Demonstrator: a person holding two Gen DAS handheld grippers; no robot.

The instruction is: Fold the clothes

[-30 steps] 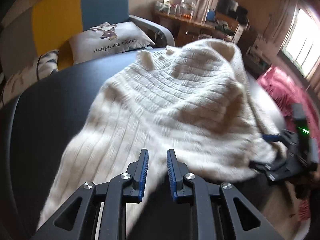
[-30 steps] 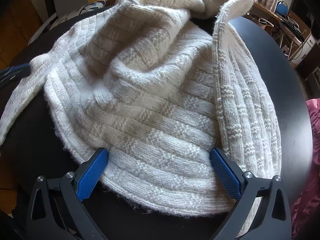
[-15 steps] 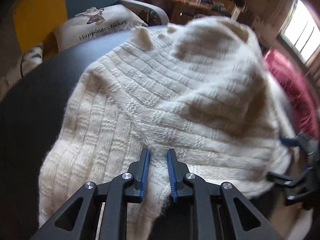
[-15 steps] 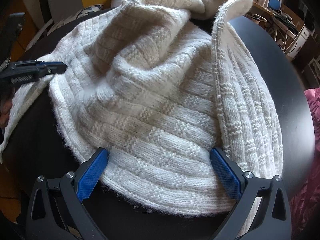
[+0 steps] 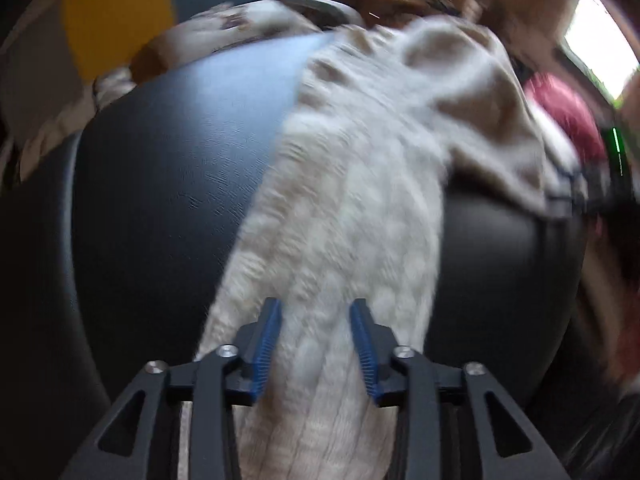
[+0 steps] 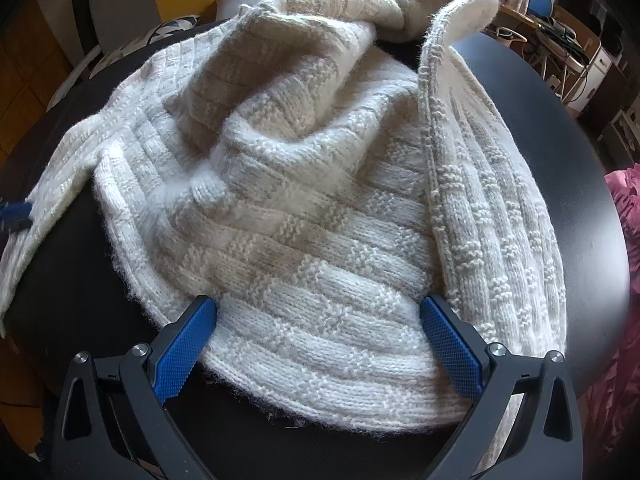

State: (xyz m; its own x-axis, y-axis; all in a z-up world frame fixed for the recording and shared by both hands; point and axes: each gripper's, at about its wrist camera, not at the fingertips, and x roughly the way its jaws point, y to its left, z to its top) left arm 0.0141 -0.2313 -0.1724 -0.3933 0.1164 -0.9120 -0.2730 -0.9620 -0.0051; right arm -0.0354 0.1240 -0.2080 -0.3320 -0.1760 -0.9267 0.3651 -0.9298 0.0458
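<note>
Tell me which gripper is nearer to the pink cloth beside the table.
Right. The right gripper hovers open over the sweater's hem, on the side of the table where the pink cloth lies. The left gripper, jaws opening around a sleeve, is at the opposite edge.

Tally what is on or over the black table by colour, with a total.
Cream: 1, the knitted sweater
Blue-padded: 2, the left claw, jaws opening around the sweater's sleeve, and the right claw, open
Total: 3
</note>
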